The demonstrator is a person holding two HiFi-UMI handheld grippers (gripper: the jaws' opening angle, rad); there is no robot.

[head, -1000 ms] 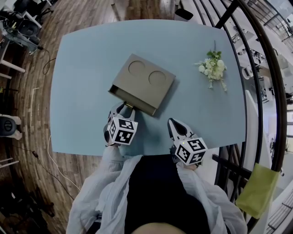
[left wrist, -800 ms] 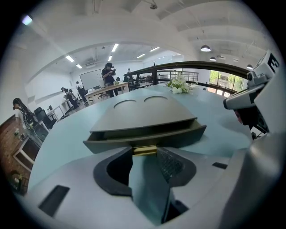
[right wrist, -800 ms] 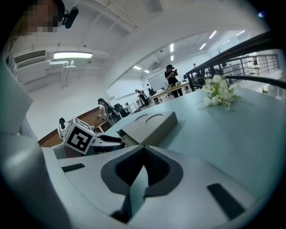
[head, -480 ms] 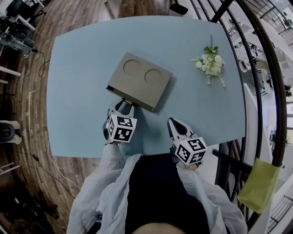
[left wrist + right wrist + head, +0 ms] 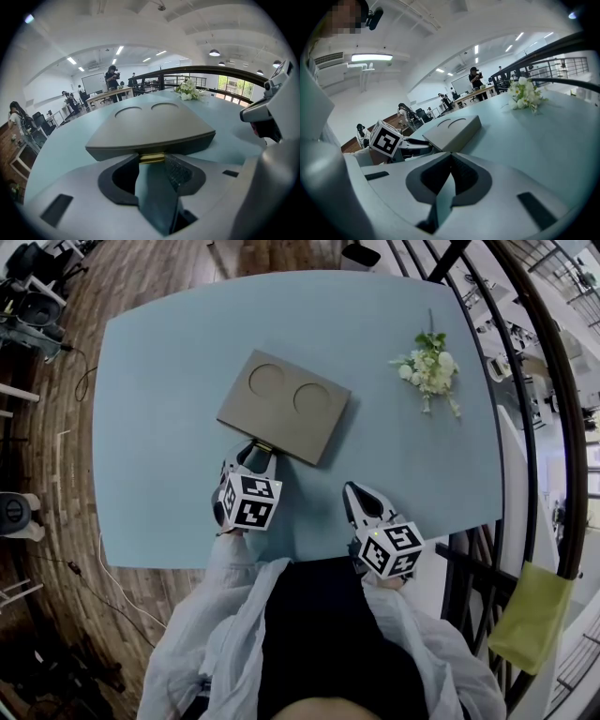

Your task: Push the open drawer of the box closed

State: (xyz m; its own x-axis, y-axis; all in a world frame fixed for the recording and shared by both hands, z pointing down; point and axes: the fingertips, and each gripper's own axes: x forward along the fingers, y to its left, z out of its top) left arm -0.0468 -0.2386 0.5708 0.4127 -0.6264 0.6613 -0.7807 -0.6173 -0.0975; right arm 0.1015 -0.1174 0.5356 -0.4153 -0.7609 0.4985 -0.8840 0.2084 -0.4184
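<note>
A flat grey-brown box (image 5: 281, 407) with two round recesses in its lid lies on the light blue table (image 5: 159, 437). Its drawer sits flush in the near side, and a small gold handle (image 5: 263, 445) shows there. My left gripper (image 5: 255, 456) is at that drawer front. In the left gripper view the handle (image 5: 152, 158) fills the narrow gap at the tips of the left gripper (image 5: 152, 163), and the box (image 5: 150, 126) looms just beyond. My right gripper (image 5: 360, 495) rests apart to the right near the table's front edge, jaws together and empty, also in its own view (image 5: 450, 157).
A small bunch of white flowers (image 5: 428, 371) lies at the table's far right. A dark curved railing (image 5: 530, 427) runs close along the right side. Wooden floor and office gear lie to the left. Several people stand far off in the gripper views.
The drawer stuck out a little from the box's near side one second ago and now sits flush. My left gripper has edged forward with it. The right gripper has not moved.
</note>
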